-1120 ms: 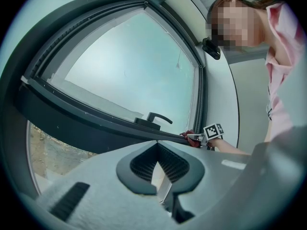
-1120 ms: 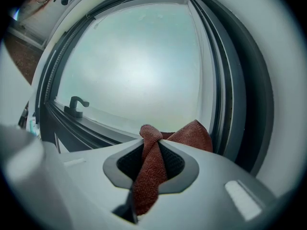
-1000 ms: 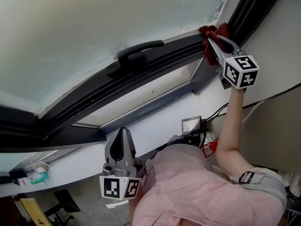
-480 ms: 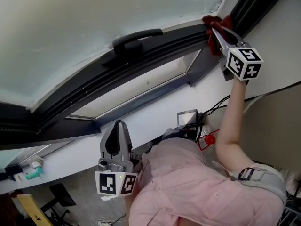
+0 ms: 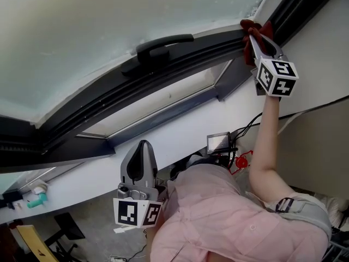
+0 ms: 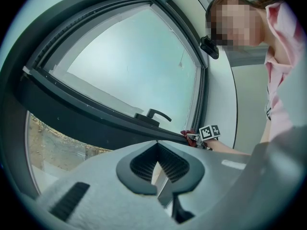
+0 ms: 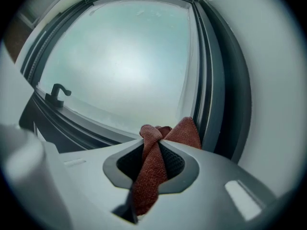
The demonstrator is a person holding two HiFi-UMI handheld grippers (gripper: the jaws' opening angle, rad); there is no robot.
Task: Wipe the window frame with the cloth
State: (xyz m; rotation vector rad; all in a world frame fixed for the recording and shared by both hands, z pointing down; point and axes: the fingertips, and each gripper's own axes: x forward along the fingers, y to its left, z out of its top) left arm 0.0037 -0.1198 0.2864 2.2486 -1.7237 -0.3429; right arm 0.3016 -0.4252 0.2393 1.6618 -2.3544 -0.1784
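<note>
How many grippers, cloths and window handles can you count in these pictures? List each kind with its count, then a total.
Grippers: 2 (left gripper, right gripper)
Cloths: 1 (red cloth, clamped in the right gripper)
Window handles: 1 (black window handle)
Total: 4

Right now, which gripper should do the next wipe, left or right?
Right, most likely. The right gripper is shut on the red cloth, up at the window frame's corner. The left gripper hangs low beside the person, shut on nothing, far from the frame.
</note>
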